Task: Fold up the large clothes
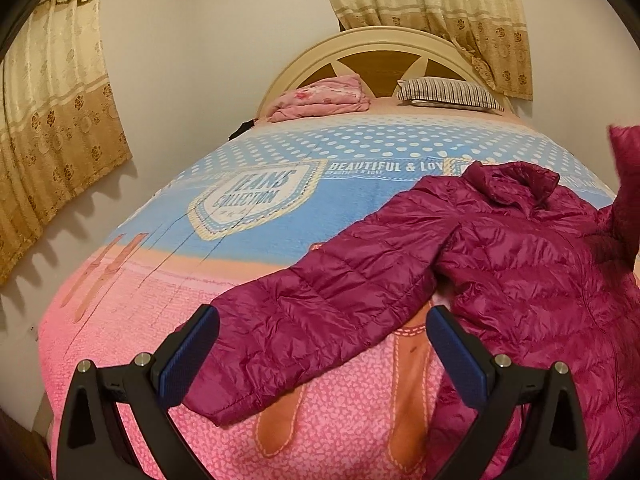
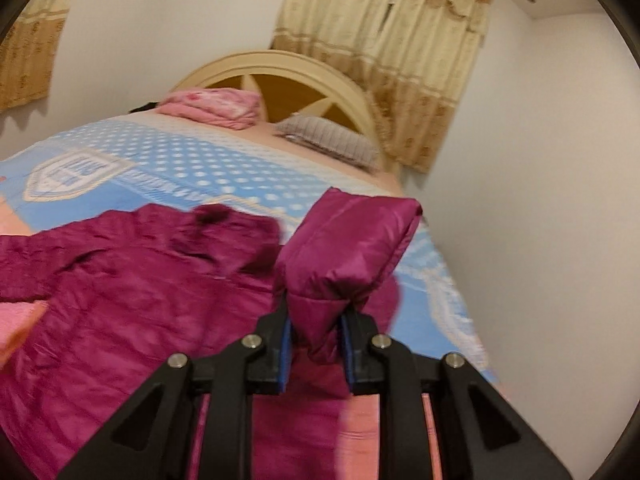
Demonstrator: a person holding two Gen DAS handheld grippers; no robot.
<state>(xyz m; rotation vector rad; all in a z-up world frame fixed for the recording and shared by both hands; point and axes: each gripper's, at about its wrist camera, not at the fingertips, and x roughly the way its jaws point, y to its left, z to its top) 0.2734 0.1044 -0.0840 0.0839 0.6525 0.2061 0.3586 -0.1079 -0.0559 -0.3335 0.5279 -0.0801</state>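
In the left wrist view the bedspread [image 1: 248, 240] lies bare across centre and left, while the magenta puffer jacket [image 1: 500, 272] blocks the right and a folded pink blanket [image 1: 320, 98] and striped pillow [image 1: 448, 92] crowd the headboard [image 1: 380, 40] at top.

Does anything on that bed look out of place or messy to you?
Only the magenta puffer jacket: it sprawls unfolded across the bedspread, one sleeve flung out, the other sleeve pinched up in the right claw.
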